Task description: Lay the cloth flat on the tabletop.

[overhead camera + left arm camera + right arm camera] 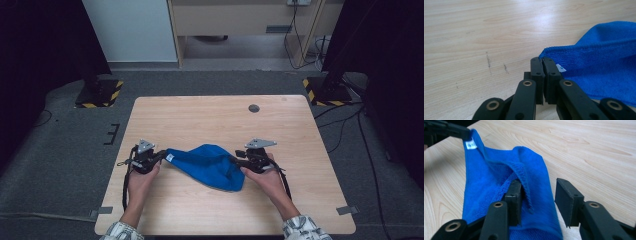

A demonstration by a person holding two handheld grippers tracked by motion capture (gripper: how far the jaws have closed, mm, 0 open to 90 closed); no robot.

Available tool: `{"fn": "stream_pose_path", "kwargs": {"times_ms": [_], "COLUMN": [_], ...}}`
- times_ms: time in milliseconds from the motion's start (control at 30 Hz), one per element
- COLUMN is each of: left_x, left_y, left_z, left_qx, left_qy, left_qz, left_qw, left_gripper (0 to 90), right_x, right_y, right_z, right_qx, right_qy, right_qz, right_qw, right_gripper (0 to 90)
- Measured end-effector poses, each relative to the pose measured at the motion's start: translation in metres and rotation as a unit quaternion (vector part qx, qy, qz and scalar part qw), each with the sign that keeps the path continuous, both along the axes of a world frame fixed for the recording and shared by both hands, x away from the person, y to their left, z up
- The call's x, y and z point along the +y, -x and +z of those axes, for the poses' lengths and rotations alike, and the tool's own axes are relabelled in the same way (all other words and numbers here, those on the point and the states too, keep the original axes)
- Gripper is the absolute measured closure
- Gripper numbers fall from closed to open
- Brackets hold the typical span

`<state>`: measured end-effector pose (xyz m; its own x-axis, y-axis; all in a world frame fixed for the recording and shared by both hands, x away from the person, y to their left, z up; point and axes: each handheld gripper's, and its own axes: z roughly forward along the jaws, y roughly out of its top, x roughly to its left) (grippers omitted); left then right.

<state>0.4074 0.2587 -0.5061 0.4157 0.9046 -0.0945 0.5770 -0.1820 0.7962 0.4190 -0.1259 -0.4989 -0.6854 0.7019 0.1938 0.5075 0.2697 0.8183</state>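
Observation:
A blue microfibre cloth [210,165] lies bunched on the wooden table [215,120], between my two grippers. My left gripper [159,157] is shut on the cloth's left corner [549,53], close to its small white tag [560,67]. My right gripper [235,161] is open at the cloth's right end. A folded hem of the cloth [524,172] runs between its two pads [569,197], one pad sitting under the fold and the other standing free to the right. The left gripper [449,131] is seen holding the far tagged corner in the right gripper view.
A round grommet [254,108] sits in the table near its far edge. Two stands with yellow-black striped bases [99,93] flank the table's far corners on the grey carpet, and cables [345,120] trail on the floor at the right.

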Motion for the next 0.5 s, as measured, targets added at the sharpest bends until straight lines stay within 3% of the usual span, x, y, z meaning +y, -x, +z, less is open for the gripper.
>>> {"fn": "stream_pose_path", "kwargs": {"times_ms": [200, 333, 500], "left_x": [-0.002, 0.001, 0.004], "left_y": [0.000, 0.000, 0.001], "left_z": [0.000, 0.001, 0.002], "left_qx": [-0.002, -0.003, -0.006], "left_qy": [-0.002, 0.003, 0.010], "left_qz": [-0.004, 0.001, 0.006], "left_qw": [1.0000, 1.0000, 0.9999], "left_gripper": [87.2, 87.2, 87.2], "right_x": [0.004, 0.011, 0.006], "right_y": [0.005, 0.008, 0.008], "right_z": [0.002, -0.005, -0.009], "right_qx": [-0.008, -0.002, 0.003], "right_qy": [-0.005, 0.013, 0.019], "right_qz": [0.012, 0.026, 0.022], "right_qw": [0.9999, 0.9996, 0.9996], "right_gripper": [58.8, 69.5, 85.7]}}
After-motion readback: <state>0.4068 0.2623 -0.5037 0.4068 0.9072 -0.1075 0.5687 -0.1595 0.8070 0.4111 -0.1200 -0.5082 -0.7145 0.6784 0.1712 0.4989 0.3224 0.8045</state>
